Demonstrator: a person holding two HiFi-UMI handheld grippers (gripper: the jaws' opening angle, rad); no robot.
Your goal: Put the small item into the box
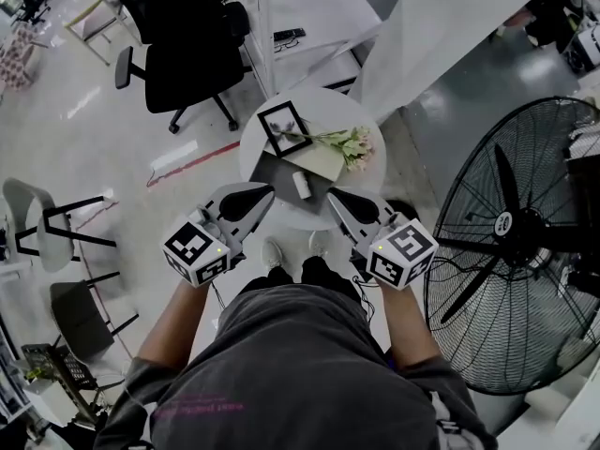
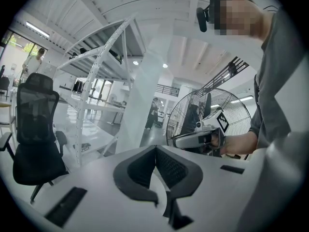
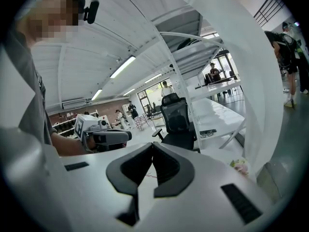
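Over on your left, the left gripper (image 1: 265, 193) hangs above the near edge of the round table (image 1: 330, 107). Its own view shows the jaws tip to tip with nothing between them, looking level across the room and not down at the tabletop.

Moving to the middle, the small item (image 1: 301, 185), a pale rounded piece, lies on its side on the near part of the table. It sits just beside the edge of a dark grey patch (image 1: 272, 172). On the far side of that patch are a black picture frame (image 1: 282, 127) and a sprig of flowers (image 1: 354, 145) trailing to the right. I can't tell whether the grey patch is a shallow box or only a mat, so the scene fits either reading: the item lying loose on the table, or already settled at the edge of a low box.

On the right, the right gripper (image 1: 334, 198) mirrors the left one. It is held above the near rim with its jaws pressed together and empty, and it points towards the office chair (image 1: 192, 36).

My read is that you hold nothing, with both tools poised short of the item. Any grasp from here needs the jaws to part before they come down. The piece is small and round, so I'd expect it to roll if you nudge it off-centre.
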